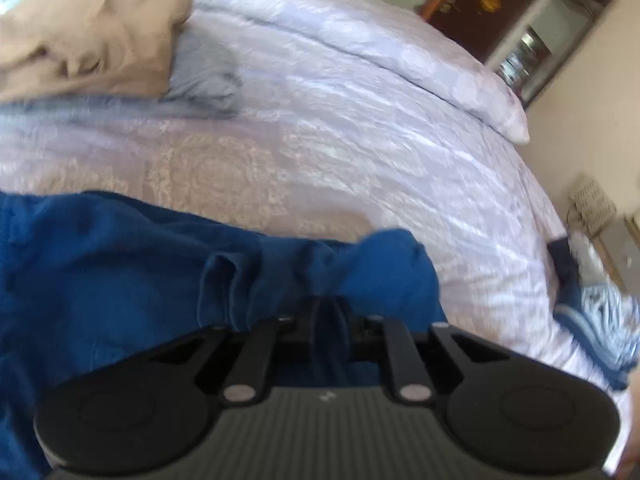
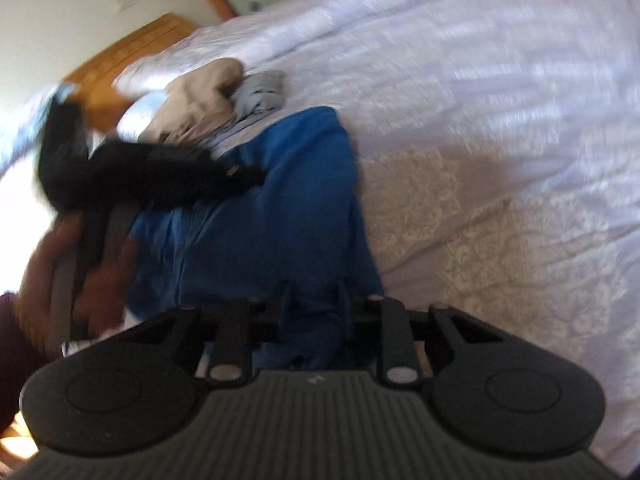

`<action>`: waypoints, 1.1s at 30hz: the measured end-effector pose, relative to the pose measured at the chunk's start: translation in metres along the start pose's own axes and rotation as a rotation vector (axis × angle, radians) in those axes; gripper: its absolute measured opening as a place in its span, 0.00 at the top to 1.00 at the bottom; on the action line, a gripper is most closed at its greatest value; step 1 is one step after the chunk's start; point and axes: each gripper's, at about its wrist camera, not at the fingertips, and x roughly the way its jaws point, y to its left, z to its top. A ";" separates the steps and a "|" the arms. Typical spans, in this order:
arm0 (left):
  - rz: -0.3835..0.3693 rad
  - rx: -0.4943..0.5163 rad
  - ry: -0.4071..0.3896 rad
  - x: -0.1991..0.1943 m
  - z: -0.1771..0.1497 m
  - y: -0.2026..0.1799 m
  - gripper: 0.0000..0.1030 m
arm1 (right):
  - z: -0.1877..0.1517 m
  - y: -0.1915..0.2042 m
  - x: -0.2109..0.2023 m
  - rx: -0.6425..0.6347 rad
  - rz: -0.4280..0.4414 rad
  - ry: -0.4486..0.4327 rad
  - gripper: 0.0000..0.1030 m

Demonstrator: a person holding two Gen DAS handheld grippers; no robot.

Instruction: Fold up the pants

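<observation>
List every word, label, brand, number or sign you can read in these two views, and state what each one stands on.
No text can be read.
Left gripper body: a small pale mark, too small to read.
Right gripper body: a similar mark, also unreadable.
Dark cabinet: a gold emblem, blurred.
Blue pants: no label visible.

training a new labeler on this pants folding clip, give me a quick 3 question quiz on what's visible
1. True or false: the left hand-held gripper is shut on the blue pants.
2. Which lies beside the beige garment? A) grey garment B) red towel C) black shoe
3. Fill in: the pants lie on a lavender ____.

Key: 1 true; 2 A; 3 bedspread
</observation>
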 end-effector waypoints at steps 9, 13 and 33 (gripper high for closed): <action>-0.055 -0.106 -0.024 -0.028 0.000 0.013 0.77 | -0.006 -0.009 -0.022 0.058 0.004 -0.024 0.73; -0.142 -0.148 -0.088 -0.067 -0.014 0.014 0.74 | -0.006 -0.025 -0.050 0.192 0.047 -0.143 0.64; -0.119 -0.264 -0.007 -0.060 -0.035 0.055 0.74 | 0.003 -0.007 -0.020 0.469 0.105 -0.089 0.84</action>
